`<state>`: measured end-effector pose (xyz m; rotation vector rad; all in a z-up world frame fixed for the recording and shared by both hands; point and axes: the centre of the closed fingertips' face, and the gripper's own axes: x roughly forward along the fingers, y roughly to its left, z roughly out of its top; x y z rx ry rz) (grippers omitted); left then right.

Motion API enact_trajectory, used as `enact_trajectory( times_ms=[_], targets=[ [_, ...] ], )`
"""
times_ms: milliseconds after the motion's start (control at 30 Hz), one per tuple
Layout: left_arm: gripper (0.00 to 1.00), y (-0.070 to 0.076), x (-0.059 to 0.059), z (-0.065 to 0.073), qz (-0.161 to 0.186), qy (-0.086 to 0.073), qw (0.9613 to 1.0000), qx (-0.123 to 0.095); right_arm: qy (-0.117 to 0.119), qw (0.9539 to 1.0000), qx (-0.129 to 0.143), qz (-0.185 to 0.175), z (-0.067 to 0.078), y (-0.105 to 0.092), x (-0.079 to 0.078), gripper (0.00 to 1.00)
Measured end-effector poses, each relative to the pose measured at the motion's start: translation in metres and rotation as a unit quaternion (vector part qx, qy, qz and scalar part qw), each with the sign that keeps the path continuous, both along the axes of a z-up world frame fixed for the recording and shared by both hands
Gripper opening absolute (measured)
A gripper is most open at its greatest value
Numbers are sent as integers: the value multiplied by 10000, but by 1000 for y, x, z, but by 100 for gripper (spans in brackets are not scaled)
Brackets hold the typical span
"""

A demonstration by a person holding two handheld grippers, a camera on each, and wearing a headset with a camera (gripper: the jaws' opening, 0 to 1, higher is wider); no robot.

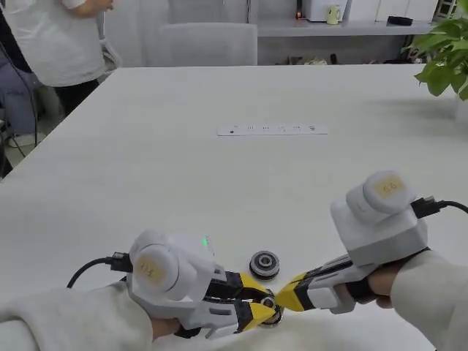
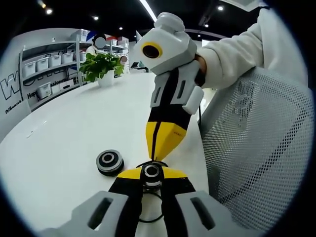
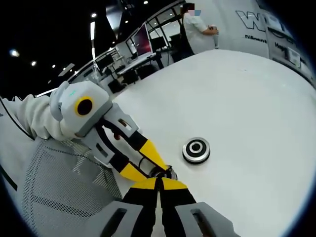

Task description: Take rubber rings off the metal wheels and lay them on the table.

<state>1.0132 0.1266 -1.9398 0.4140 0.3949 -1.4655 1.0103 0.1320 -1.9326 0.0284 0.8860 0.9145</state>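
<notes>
My left gripper (image 2: 152, 174) clamps a small silver metal wheel (image 3: 167, 173), right gripper (image 3: 159, 181) pinched shut against it; black-ringed second wheel (image 1: 264, 264) awaits, untouched.

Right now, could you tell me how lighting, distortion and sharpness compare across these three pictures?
Head view: soft, even light, straight lines, a faint shadow under the loose wheel. Left gripper view: fisheye bends the table edge, ceiling lamps glare, the held wheel is sharp. Right gripper view: same bending and lamp glare.
</notes>
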Motion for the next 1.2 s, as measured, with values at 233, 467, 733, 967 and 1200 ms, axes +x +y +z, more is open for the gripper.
enact_trajectory(
  times_ms=[233, 467, 733, 967, 1200],
  targets=[
    [8, -2, 0, 0, 18, -2, 10000, -28, -83, 9998, 119, -142, 5, -1, 6, 0],
    [8, -3, 0, 1, 47, -6, 10000, -24, -4, 9999, 40, -151, 0, -3, 4, 0],
    [10, -5, 0, 1, 53, 156, 9998, 137, 35, 9998, 13, -192, -2, -5, 5, 0],
    [13, -4, -4, 3, -33, 203, 9995, 231, 35, 9997, 1, -222, -2, -6, 5, 0],
    [22, -6, -10, 12, -190, 219, 9994, 177, 29, 9996, 12, -288, -1, -8, 7, 0]
  ],
)
